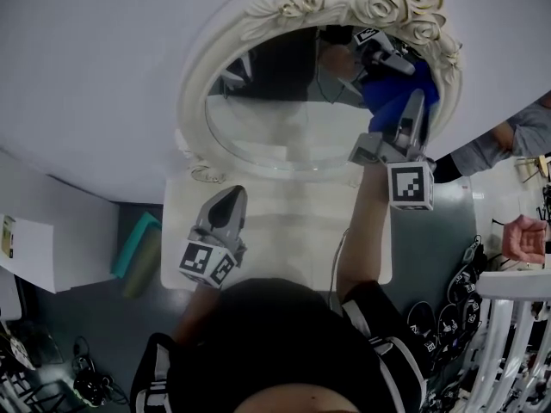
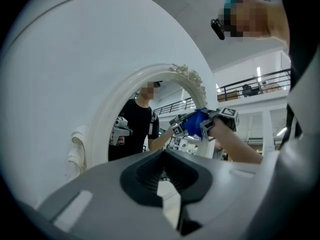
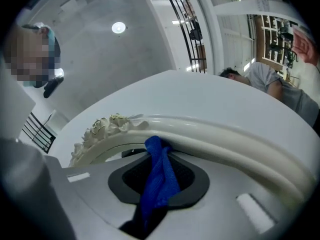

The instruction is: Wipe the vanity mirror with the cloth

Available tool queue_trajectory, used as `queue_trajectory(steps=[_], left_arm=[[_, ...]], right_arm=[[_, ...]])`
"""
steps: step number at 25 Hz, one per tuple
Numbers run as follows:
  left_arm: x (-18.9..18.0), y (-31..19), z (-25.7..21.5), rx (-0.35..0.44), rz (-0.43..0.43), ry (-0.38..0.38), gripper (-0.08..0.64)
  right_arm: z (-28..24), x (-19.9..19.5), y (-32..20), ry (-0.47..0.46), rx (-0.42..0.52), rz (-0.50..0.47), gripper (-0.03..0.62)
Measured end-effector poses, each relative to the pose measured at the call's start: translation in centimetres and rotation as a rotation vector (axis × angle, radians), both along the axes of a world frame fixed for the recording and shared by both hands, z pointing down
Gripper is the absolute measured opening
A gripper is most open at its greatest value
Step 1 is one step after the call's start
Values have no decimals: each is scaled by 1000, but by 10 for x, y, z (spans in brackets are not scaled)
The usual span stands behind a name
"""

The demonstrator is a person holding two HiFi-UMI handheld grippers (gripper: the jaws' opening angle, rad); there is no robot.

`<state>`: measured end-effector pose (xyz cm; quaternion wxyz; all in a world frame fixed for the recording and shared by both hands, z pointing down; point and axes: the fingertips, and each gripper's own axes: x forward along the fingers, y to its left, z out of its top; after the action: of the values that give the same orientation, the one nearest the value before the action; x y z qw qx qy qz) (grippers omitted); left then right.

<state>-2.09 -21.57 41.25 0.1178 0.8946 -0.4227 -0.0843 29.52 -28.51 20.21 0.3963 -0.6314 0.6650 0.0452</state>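
Note:
An oval vanity mirror in an ornate white frame point(image 1: 196, 84) stands upright at the back of a white table point(image 1: 284, 226). My right gripper point(image 1: 411, 103) is raised to the glass's upper right, just under the rose carving. It is shut on a blue cloth point(image 1: 386, 101), which is pressed against the glass by the frame. In the right gripper view the cloth point(image 3: 159, 179) runs up between the jaws to the frame point(image 3: 210, 134). My left gripper point(image 1: 229, 198) hovers low over the table, in front of the mirror's base, shut and holding nothing. The left gripper view shows the mirror point(image 2: 107, 129) and the cloth point(image 2: 196, 121).
A teal object point(image 1: 133, 243) lies on the floor left of the table, beside a white box point(image 1: 39, 248). A person in a grey sleeve point(image 1: 495, 149) is at the right. White railing point(image 1: 508, 334) and cables point(image 1: 439, 317) fill the lower right.

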Motion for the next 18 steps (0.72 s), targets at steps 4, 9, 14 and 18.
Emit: queue_trajectory(steps=[4, 9, 14, 18], left_arm=[[-7, 7, -1, 5, 9, -4, 11], [-22, 13, -4, 11, 0, -1, 11], [-43, 16, -4, 9, -25, 0, 11], [-54, 18, -4, 16, -37, 0, 11]], right_arm=[[-21, -24, -4, 50, -6, 4, 60], [-44, -61, -9, 154, -17, 4, 60], [-63, -114, -15, 327, -32, 2, 60], [-67, -157, -21, 499, -56, 43, 60]])
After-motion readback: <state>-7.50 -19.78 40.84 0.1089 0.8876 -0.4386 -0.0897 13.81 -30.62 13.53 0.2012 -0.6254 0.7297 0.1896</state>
